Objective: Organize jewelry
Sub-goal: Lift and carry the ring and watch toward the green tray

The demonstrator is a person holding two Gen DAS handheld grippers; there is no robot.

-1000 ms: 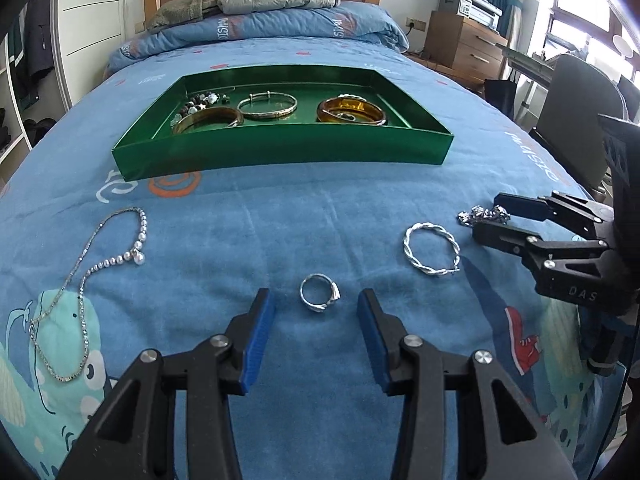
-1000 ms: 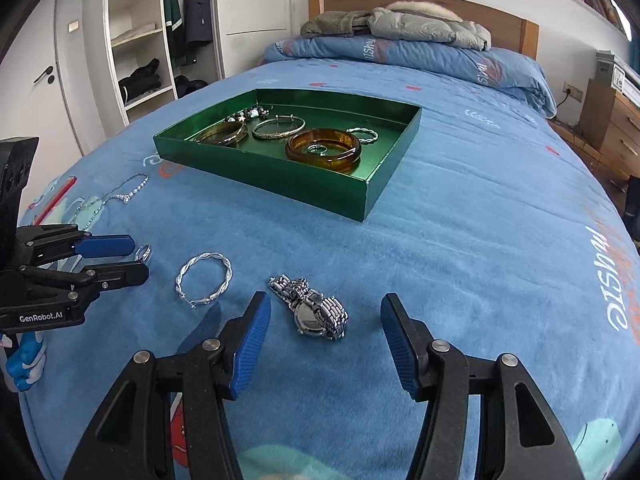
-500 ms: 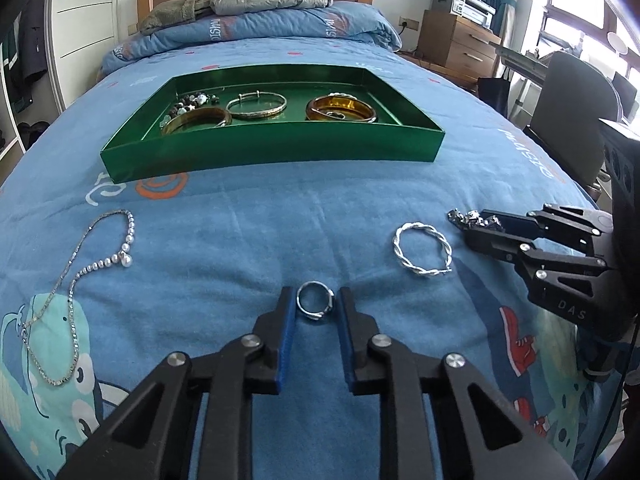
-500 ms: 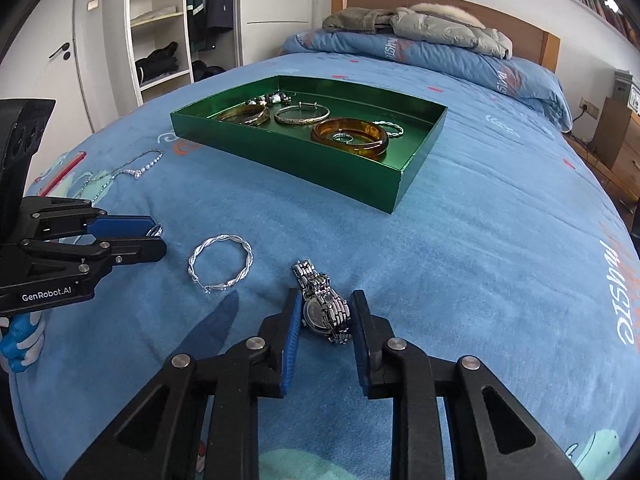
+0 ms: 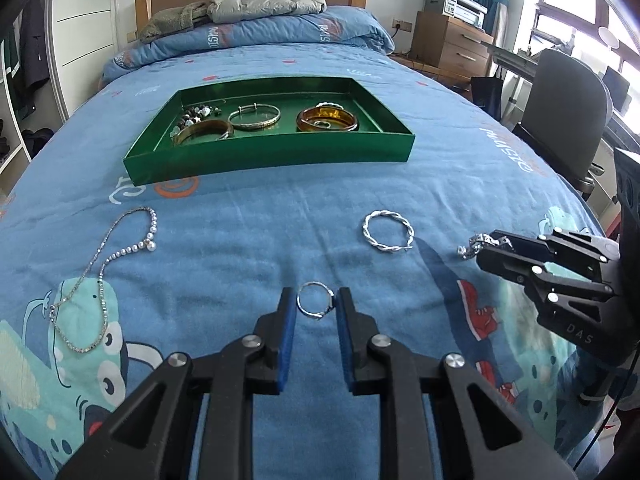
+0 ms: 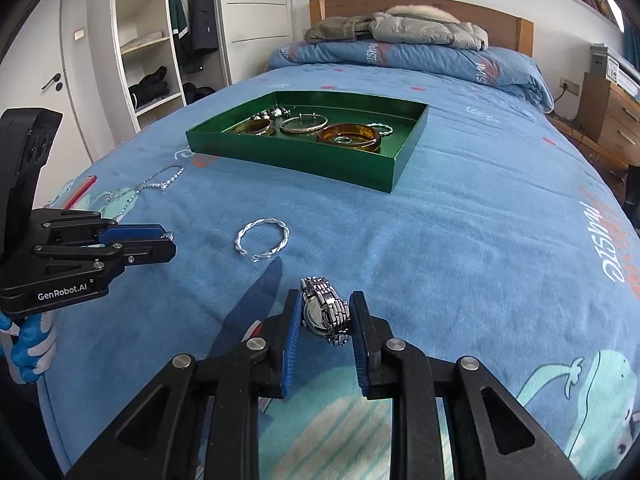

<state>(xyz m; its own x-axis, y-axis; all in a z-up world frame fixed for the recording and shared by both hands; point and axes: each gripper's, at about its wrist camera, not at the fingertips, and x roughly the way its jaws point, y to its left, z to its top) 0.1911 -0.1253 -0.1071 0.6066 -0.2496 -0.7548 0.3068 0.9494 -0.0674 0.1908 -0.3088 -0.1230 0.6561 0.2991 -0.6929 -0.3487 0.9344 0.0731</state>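
Note:
My left gripper (image 5: 315, 307) is shut on a small silver ring (image 5: 315, 306), held just above the blue bedspread. My right gripper (image 6: 325, 312) is shut on a silver metal watch (image 6: 325, 311), its band sticking out past the pads. In the left wrist view the right gripper (image 5: 486, 249) shows at the right with the watch band (image 5: 472, 246) at its tips. A twisted silver bracelet (image 5: 388, 232) lies between the two grippers. A silver and pearl necklace (image 5: 100, 268) lies at the left. The green tray (image 5: 268, 160) farther up the bed holds several bangles and beads.
An amber bangle (image 5: 327, 119) with a small ring inside, a silver bangle (image 5: 254, 117) and a beaded bracelet (image 5: 196, 114) lie in the tray. A folded duvet and jacket (image 5: 256, 8) lie at the headboard. A grey chair (image 5: 564, 112) and wooden nightstand (image 5: 448, 46) stand right of the bed.
Both grippers went from wide open to shut, the left on the ring and the right on the watch. Both have since lifted slightly and moved toward the tray.

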